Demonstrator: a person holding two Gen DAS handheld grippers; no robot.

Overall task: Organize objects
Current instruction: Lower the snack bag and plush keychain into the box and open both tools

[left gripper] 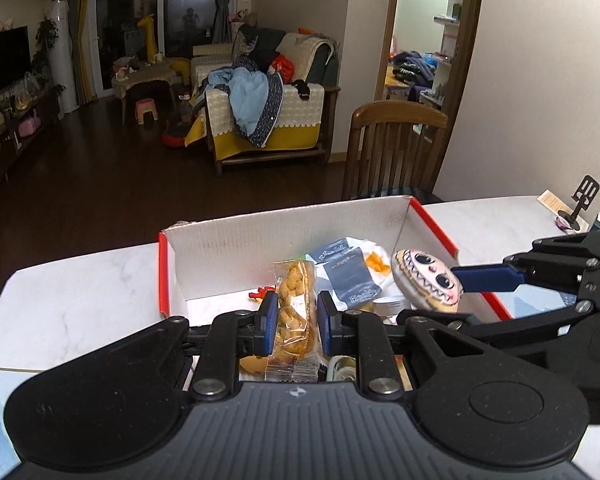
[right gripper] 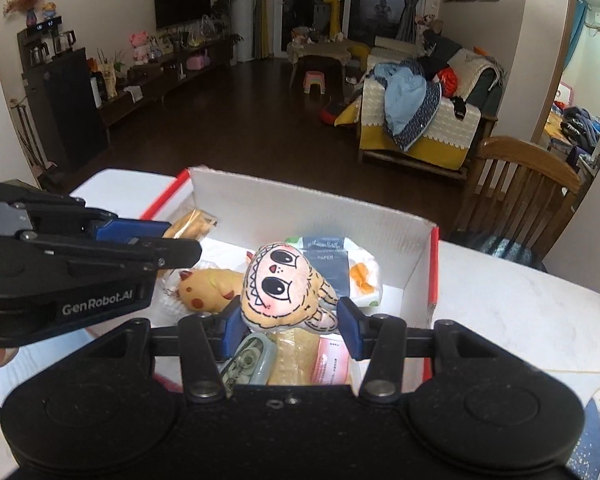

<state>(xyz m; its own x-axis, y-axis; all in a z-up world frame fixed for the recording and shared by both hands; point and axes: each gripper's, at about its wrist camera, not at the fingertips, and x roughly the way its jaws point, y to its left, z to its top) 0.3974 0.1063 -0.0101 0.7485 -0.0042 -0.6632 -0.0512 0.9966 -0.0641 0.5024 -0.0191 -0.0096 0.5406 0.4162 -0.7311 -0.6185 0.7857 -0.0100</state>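
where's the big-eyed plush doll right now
The doll is held in the right tongs over the open box, beside the tissue pack and above the yellow plush.

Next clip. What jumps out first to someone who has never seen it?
Two loaded grippers over an open red-edged cardboard box on the marble table. The right gripper holds a big-eyed plush doll above the box's contents; the left gripper clamps a wrapped snack packet upright near the box's near edge.

Tissue pack [right gripper: 327,264] behind doll [right gripper: 278,294] in box [right gripper: 300,204]
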